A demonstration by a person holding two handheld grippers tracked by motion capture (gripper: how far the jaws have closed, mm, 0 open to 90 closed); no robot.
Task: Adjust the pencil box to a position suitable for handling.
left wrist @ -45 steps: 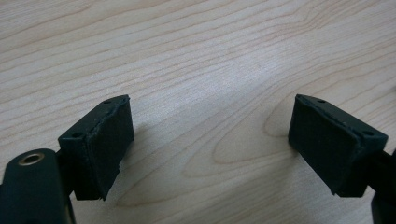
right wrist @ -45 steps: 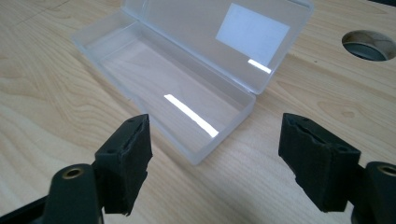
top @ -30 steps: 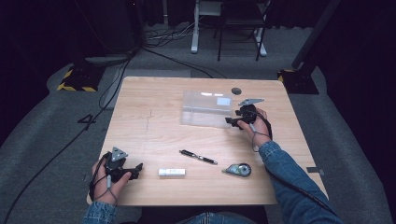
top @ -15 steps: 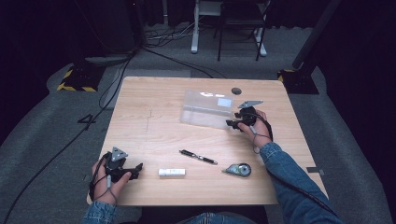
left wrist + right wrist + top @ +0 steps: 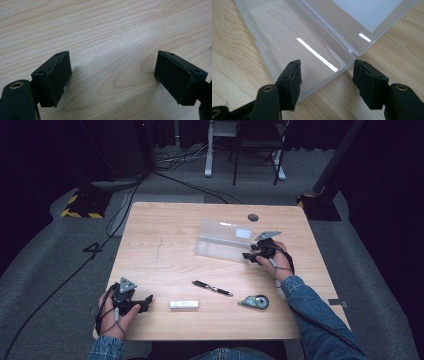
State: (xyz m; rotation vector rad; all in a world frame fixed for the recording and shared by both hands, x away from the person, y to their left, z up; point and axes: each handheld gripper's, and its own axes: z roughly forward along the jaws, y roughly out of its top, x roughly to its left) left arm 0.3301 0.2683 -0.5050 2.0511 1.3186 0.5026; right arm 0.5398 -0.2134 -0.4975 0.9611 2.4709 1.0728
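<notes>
The right hand-held gripper sits at the near right corner of the clear box, at the right of the table's middle. In the right gripper view its jaws straddle that corner: one pad over the tray's end wall, the other outside on the wood. They have just been closing, but neither pad presses on plastic yet, so the grip is not made.

The box lies open and empty, its tray nearer the person and its lid, with a white label, hinged flat beyond. Its long axis runs roughly across the table, left to right, slightly skewed so that the right end comes nearer the person.

To do this step well, I judge the right gripper should settle on one thin wall and pinch it squarely, one pad inside and one outside, not across the rounded corner, where smooth plastic would likely slip. A gentle close should do; the light box will slide if pushed sideways first.

The left hand-held gripper rests at the table's near left edge, jaws wide apart over bare wood in its own view, holding nothing.

Between the hands lie a pen, a white eraser and a tape dispenser, all apart from the box.
</notes>
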